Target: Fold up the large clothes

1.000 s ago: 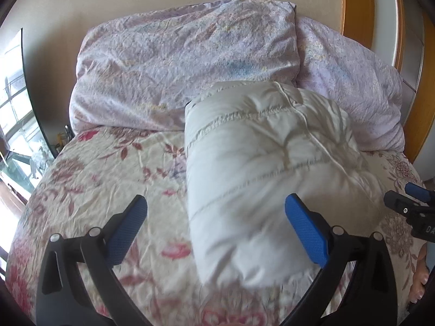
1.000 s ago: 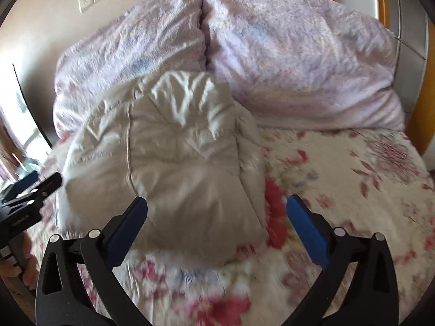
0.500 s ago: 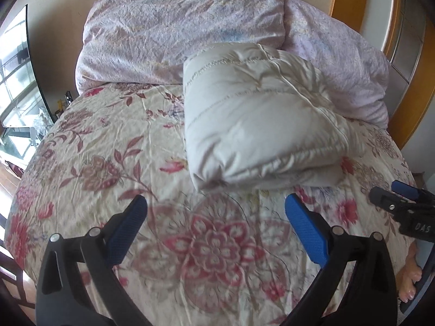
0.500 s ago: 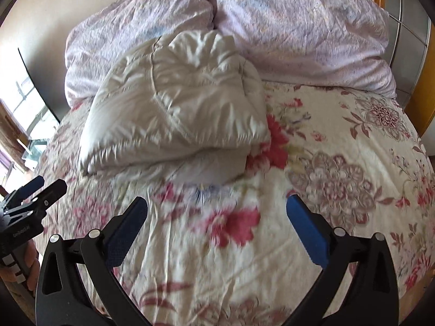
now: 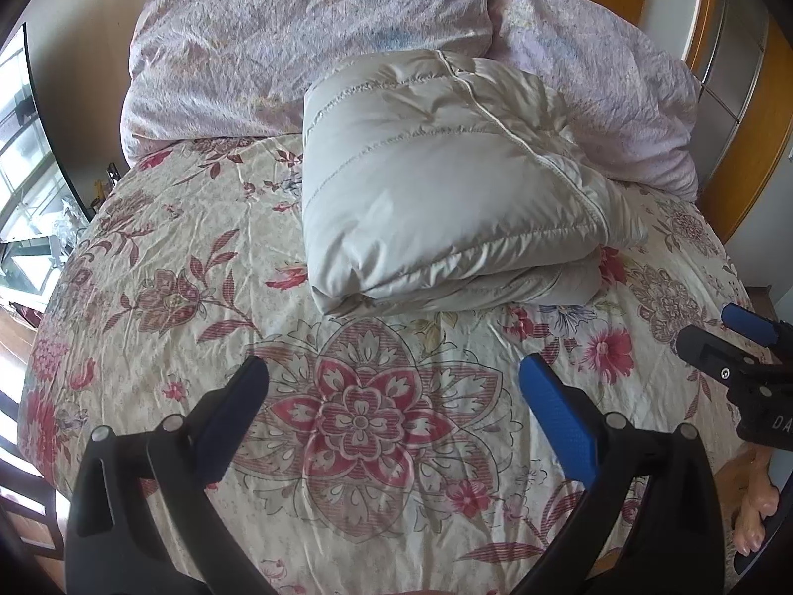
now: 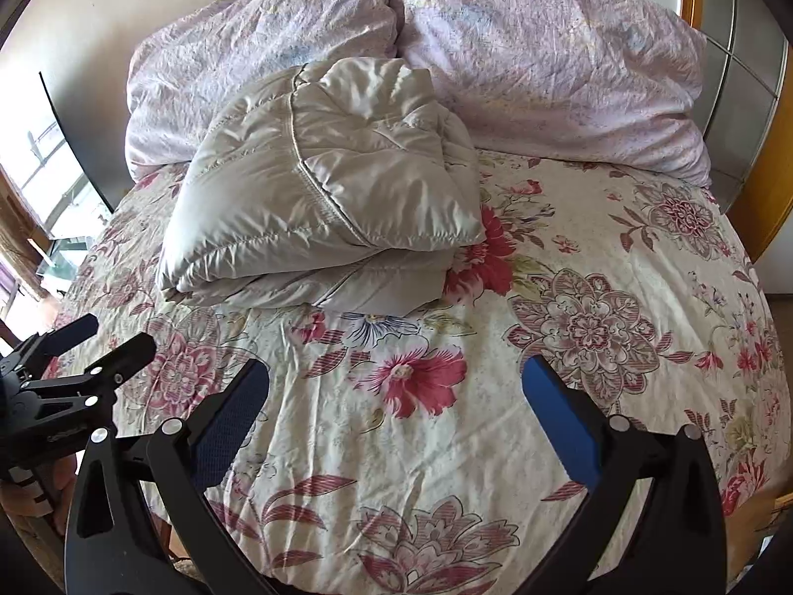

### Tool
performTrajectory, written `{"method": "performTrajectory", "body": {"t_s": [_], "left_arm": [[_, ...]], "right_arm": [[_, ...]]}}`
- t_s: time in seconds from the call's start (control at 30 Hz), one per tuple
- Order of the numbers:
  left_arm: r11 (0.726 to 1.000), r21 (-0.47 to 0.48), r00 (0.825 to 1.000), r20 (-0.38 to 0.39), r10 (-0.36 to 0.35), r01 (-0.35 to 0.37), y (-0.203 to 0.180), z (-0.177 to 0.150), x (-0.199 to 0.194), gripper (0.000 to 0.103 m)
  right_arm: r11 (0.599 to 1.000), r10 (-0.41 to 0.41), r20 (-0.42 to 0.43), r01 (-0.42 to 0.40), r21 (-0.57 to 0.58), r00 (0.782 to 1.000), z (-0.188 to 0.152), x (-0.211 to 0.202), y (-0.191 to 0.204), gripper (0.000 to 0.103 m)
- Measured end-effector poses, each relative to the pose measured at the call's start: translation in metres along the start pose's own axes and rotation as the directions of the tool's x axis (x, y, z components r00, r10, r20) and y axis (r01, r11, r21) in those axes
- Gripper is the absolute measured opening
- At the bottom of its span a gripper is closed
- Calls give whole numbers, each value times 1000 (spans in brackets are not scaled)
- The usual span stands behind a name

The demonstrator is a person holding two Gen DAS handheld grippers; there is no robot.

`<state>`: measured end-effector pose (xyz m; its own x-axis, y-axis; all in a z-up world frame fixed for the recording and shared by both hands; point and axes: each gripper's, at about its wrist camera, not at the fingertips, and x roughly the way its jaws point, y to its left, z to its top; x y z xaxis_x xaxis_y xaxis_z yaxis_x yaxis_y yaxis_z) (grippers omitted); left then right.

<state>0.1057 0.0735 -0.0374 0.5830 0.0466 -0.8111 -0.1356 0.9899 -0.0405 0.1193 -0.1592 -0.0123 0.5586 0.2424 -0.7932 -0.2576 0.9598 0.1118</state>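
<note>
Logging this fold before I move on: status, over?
Left gripper open, empty. Right gripper open, empty. Puffy jacket folded on floral bedspread, against pillows. Nothing in the way.

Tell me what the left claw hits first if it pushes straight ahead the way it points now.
Most likely the floral bedspread: the open left claw hovers over it, angled down, with nothing between. On a shallower line it would meet the near edge of the folded jacket instead. Depth is hard to judge through the fisheye.

Floral-covered bed (image 5: 198, 258), folded pale puffer jacket (image 5: 436, 188) and two lilac pillows (image 5: 307, 44) upon it.
</note>
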Motion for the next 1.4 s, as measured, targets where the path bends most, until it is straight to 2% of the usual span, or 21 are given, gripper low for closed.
{"method": "performTrajectory", "body": {"t_s": [0.6, 1.1, 1.4], "left_arm": [[1000, 13, 1000, -16, -12, 12, -7, -1, -10, 101], [1000, 19, 1000, -14, -1, 1, -7, 0, -9, 101], [1000, -3, 999, -24, -31, 31, -3, 1, -6, 101]], "right_arm": [[999, 30, -55, -29, 17, 998, -4, 1, -1, 102], [1000, 10, -55, -10, 9, 998, -5, 4, -1, 102], [998, 53, -54, -52, 23, 997, -4, 3, -4, 102]]}}
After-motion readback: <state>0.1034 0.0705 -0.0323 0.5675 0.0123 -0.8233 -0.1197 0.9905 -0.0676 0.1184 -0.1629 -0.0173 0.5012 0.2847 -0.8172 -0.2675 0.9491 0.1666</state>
